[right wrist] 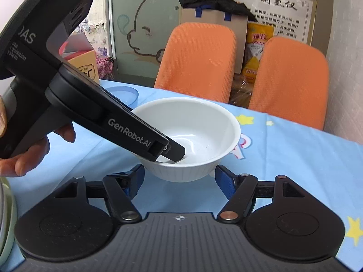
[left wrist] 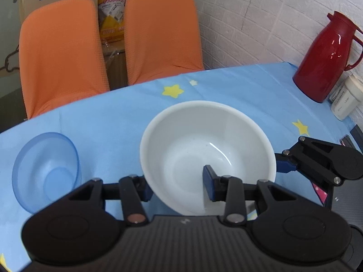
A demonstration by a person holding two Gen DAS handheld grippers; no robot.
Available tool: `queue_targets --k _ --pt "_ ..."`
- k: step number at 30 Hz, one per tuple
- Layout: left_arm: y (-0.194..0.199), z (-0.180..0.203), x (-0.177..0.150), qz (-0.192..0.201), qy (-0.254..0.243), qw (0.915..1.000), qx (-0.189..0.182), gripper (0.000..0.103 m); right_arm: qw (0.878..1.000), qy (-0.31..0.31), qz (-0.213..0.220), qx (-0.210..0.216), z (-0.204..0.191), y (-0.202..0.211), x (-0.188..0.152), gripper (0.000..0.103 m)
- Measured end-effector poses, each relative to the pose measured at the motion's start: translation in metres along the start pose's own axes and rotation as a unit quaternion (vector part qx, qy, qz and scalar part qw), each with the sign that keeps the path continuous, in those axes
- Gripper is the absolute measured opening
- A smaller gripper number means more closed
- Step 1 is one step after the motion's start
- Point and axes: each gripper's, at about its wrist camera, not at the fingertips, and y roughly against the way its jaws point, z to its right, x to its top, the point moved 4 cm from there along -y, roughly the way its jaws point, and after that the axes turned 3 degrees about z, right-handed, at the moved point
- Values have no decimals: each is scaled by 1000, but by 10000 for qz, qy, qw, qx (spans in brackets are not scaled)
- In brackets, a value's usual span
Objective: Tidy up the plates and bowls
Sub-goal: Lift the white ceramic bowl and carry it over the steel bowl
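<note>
A white bowl (left wrist: 207, 156) stands on the blue star tablecloth (left wrist: 113, 117). My left gripper (left wrist: 178, 184) is open and straddles the bowl's near rim, with the right finger inside the bowl and the left finger outside. It also shows in the right wrist view (right wrist: 174, 151), reaching down into the white bowl (right wrist: 199, 133). My right gripper (right wrist: 179, 178) is open, its fingers either side of the bowl's base, apart from it. A clear blue bowl (left wrist: 45, 170) sits to the left; its rim shows in the right wrist view (right wrist: 127, 94).
A red thermos jug (left wrist: 326, 56) and a white container (left wrist: 346, 100) stand at the table's far right by the brick wall. Two orange chairs (left wrist: 158, 34) stand behind the table. A greenish rim (right wrist: 5, 215) shows at the left edge.
</note>
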Motion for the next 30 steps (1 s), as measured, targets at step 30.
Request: queue_targets --k 30 --pt "104 133 -172 -348 -436 9984 62 38 9996 -241 -151 -63 -105 176 -125 103"
